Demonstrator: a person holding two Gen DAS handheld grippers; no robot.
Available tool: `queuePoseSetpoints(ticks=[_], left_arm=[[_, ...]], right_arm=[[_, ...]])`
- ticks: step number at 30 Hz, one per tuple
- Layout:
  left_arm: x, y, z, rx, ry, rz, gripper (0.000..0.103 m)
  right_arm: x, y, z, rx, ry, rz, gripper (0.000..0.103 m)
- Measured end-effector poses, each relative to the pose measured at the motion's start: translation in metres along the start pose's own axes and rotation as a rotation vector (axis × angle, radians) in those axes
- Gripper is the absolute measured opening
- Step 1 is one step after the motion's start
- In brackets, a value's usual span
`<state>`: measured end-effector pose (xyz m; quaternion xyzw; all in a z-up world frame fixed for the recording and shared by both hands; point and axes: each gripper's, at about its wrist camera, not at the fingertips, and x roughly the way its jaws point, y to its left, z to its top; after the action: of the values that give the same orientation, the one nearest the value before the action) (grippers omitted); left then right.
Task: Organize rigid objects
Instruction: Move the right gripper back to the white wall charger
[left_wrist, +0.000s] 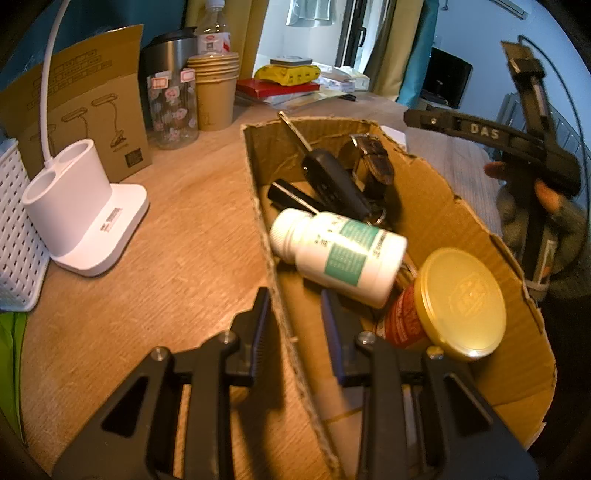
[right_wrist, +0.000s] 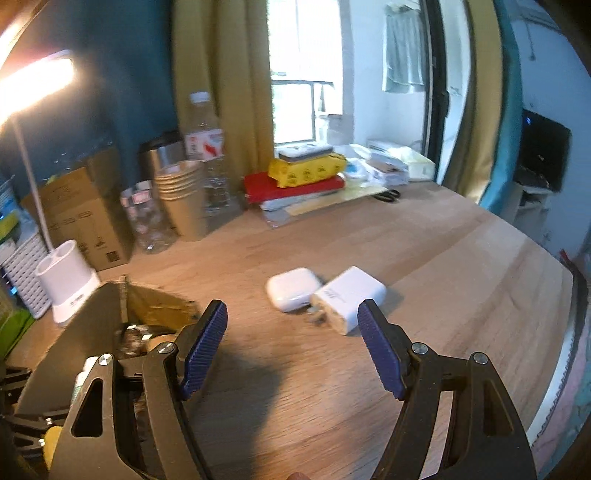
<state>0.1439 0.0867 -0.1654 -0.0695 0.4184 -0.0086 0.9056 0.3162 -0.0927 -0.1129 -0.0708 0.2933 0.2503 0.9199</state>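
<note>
Tabletop (right_wrist: 424, 240) carries a cardboard box (left_wrist: 443, 206). The box holds a gold-lidded jar (left_wrist: 458, 302), a white pill bottle (left_wrist: 340, 251), a car key (left_wrist: 332, 181) and a watch (left_wrist: 373, 158). Left hand-held gripper (left_wrist: 299, 317) straddles the box wall; I cannot tell whether it pinches it. Right hand-held gripper (right_wrist: 291, 325) is open, empty, near a white charger (right_wrist: 347, 295) and an earbud case (right_wrist: 291, 288) on the tabletop.

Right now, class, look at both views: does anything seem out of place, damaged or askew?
Yes. The cardboard box has ragged, torn edges. Inside it, the white pill bottle and gold-lidded jar lie tipped over. Two white items, an earbud case and a charger, sit loose on the table.
</note>
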Motion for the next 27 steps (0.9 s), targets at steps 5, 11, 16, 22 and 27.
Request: queuePoseSetpoints(ticks=[5,11,16,22,27], left_arm=[[0.000,0.000,0.000,0.000,0.000,0.000,0.029],[0.000,0.000,0.000,0.000,0.000,0.000,0.029],[0.000,0.000,0.000,0.000,0.000,0.000,0.029],[0.000,0.000,0.000,0.000,0.000,0.000,0.029],[0.000,0.000,0.000,0.000,0.000,0.000,0.029]], right_arm=[[0.016,-0.017,-0.002,0.057,0.028,-0.027,0.076],[0.039,-0.030,-0.005,0.091,0.075,-0.048,0.076],[0.053,-0.037,-0.002,0.133,0.099,-0.053,0.076],[0.064,-0.042,0.002,0.142,0.120,-0.060,0.076],[0.071,-0.039,0.010,0.128,0.119,-0.087,0.076]])
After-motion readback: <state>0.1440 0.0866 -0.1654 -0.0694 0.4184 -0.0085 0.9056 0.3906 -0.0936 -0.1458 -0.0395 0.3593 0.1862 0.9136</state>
